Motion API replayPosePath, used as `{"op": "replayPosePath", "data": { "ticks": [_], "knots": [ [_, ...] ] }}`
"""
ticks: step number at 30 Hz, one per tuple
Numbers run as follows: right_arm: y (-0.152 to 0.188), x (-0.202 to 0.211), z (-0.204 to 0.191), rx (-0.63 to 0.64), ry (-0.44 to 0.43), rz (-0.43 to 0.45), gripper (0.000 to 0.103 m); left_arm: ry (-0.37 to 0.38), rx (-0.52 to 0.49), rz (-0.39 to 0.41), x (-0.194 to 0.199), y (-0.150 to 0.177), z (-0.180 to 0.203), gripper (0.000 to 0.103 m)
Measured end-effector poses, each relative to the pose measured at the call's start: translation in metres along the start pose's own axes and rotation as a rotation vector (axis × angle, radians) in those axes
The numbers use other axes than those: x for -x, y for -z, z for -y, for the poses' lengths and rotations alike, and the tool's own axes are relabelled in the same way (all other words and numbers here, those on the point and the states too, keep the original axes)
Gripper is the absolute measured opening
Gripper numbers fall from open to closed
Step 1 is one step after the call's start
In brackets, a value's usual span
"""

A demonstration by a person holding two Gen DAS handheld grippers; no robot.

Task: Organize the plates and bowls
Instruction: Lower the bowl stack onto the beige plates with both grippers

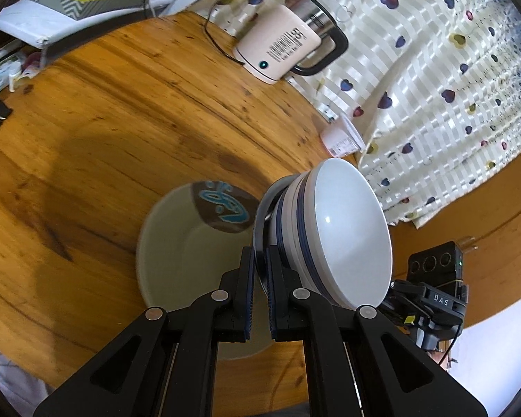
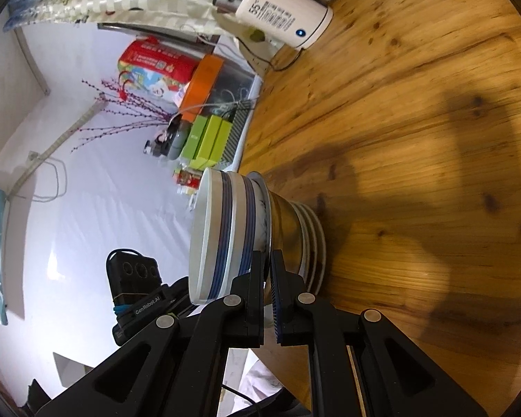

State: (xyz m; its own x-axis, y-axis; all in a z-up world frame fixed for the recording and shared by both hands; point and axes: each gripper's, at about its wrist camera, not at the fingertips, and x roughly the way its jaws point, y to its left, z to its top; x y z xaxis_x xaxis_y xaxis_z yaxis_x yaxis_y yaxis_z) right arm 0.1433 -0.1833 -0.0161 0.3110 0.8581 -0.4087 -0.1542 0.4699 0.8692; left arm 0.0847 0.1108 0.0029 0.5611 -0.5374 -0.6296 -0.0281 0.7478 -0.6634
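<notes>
Stack of nested bowls (image 1: 330, 232), blue-banded, carried clear of the wooden surface (image 1: 121, 104); left tool (image 1: 259, 271) and right tool (image 2: 269, 271) each clenched on a rim at opposite sides, likely sharing the weight; loose plate (image 1: 177, 260) just beyond left tool, probable destination.
</notes>
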Motion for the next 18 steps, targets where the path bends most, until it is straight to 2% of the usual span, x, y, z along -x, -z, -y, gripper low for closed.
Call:
{"op": "replayPosePath", "data": {
  "ticks": [10, 18],
  "knots": [
    [0.001, -0.035, 0.000, -0.012, -0.011, -0.065, 0.007, -0.047, 0.033, 0.021, 0.014, 0.001, -0.019, 0.005],
    [0.000, -0.048, 0.000, -0.019, 0.000, -0.094, 0.007, -0.059, 0.056, 0.025, 0.017, 0.003, -0.029, 0.005]
  ]
}}
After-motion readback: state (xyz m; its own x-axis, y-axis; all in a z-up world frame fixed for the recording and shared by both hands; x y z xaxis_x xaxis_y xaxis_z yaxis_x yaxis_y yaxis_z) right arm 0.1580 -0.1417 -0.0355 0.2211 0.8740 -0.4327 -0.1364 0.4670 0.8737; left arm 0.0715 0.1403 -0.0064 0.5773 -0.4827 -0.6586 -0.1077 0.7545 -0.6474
